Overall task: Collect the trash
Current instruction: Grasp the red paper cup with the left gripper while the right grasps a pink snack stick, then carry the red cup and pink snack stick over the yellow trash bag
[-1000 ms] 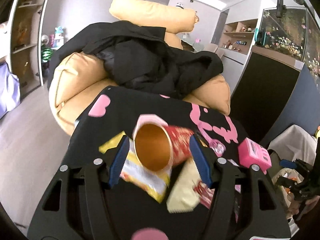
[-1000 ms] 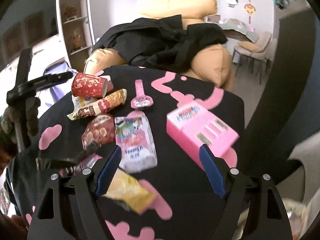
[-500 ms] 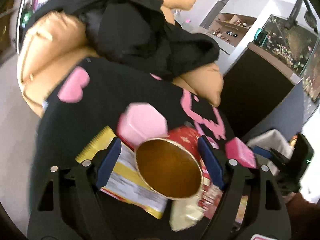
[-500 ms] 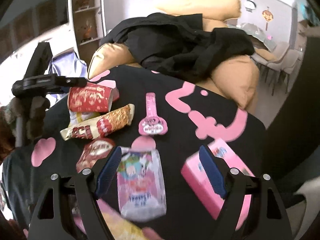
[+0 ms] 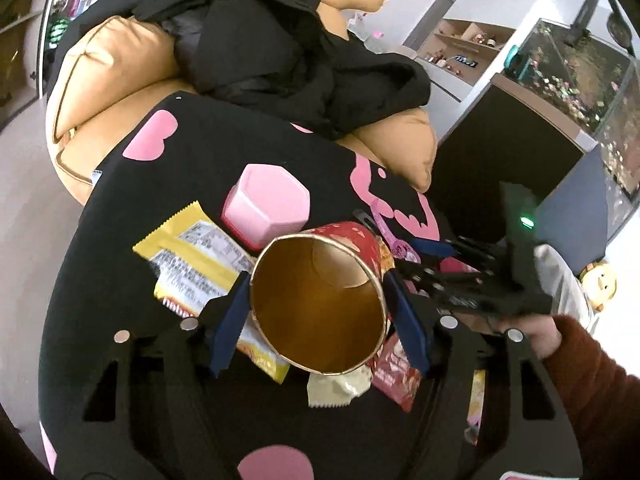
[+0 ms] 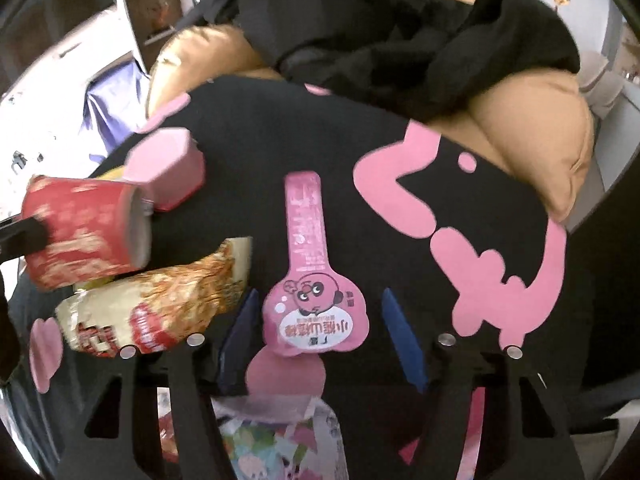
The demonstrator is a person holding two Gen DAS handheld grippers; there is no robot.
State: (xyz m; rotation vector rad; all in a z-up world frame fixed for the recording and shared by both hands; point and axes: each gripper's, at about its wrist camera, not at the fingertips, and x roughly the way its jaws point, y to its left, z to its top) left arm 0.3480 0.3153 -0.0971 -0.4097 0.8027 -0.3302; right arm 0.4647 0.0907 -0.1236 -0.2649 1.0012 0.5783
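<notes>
My left gripper (image 5: pixel 318 312) is shut on a red paper cup (image 5: pixel 320 300), its gold inside facing the camera, held just above the black cloth with pink shapes (image 5: pixel 224 148). The cup also shows in the right wrist view (image 6: pixel 84 232), lifted at the left. My right gripper (image 6: pixel 320 336) is open, its jaws on either side of a pink keyhole-shaped snack wrapper (image 6: pixel 312 280) lying flat. A yellow wrapper (image 5: pixel 196 264), a pink hexagonal box (image 5: pixel 266 206) and an orange-red snack bag (image 6: pixel 160 304) lie near.
A tan sofa (image 5: pixel 108 76) with black clothes (image 5: pixel 272 44) stands behind the cloth. More wrappers (image 5: pixel 394 376) lie under the cup, and a colourful pouch (image 6: pixel 276 440) lies near my right gripper's base. A fish tank (image 5: pixel 576 72) stands at the right.
My left gripper closed on the red cup and lifted it. My right gripper moved forward from the pink box and pouch to straddle the pink keyhole wrapper.
</notes>
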